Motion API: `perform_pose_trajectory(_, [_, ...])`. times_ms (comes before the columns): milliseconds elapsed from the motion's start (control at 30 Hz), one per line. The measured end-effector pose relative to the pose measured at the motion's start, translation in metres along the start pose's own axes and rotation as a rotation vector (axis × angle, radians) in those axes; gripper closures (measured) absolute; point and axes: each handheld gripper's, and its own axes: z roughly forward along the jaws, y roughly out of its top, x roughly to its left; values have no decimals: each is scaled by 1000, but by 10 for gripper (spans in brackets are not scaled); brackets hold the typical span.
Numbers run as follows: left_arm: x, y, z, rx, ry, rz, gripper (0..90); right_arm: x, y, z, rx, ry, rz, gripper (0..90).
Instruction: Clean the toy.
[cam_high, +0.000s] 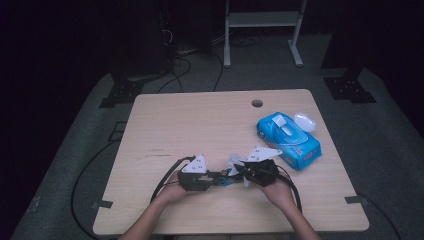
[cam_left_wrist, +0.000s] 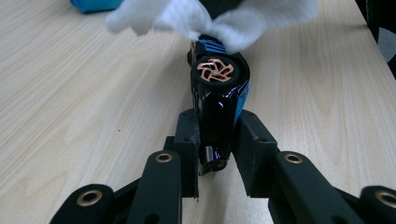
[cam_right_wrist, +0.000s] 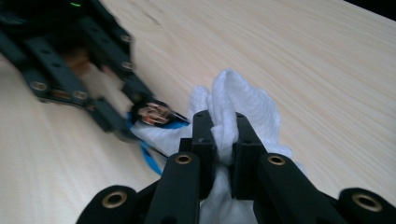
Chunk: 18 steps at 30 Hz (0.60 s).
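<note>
While the left tongs (cam_left_wrist: 215, 140) clamp the glossy black body of a toy car (cam_left_wrist: 218, 100), the right tongs (cam_right_wrist: 224, 135) are pinched tight on a crumpled white wet wipe (cam_right_wrist: 243, 105) that lies against the car's far end. In the left gripper view the car sits on its side between the two black jaws, one round wheel with a copper-coloured spoked hub facing the camera and bright blue trim along its edge; the wipe drapes over its nose at 12 o'clock, soft and woven in texture. In the right gripper view the wipe bulges up between the closed jaws in thick folds, and the car's copper hub and blue stripe show just beyond at 10 o'clock, held by the other gripper, which is blurred.

From the high view both hands meet at about 6 o'clock on the pale wood-grain counter (cam_high: 200, 125), near its front edge. The left hand (cam_high: 175, 192) and right hand (cam_high: 279, 192) come in from below with forearms angled inward, the grippers pointing at each other, nearly level with the surface. A blue plastic pack of wet wipes (cam_high: 290, 140), rectangular with a raised flip lid, lies at 3 o'clock, well apart from the car, with a small white oval cap (cam_high: 305, 121) just beside it.
</note>
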Motion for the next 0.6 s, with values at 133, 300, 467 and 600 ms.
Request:
perform_pose_trajectory(133, [1,0,0,-3,0,-3,715,0,0,1,14,-11,-20,822])
perform_pose_trajectory(300, [1,-1,1,3,-1,-3,716,1,3,-1,-12,-7,0,822])
perform_pose_trajectory(467, [0,0,0,8,4,3,716,17,13,12,-19,43,-44,822])
perform_pose_trajectory(600, [0,-1,0,12,5,6,716,7,5,8,-3,-3,-38,821])
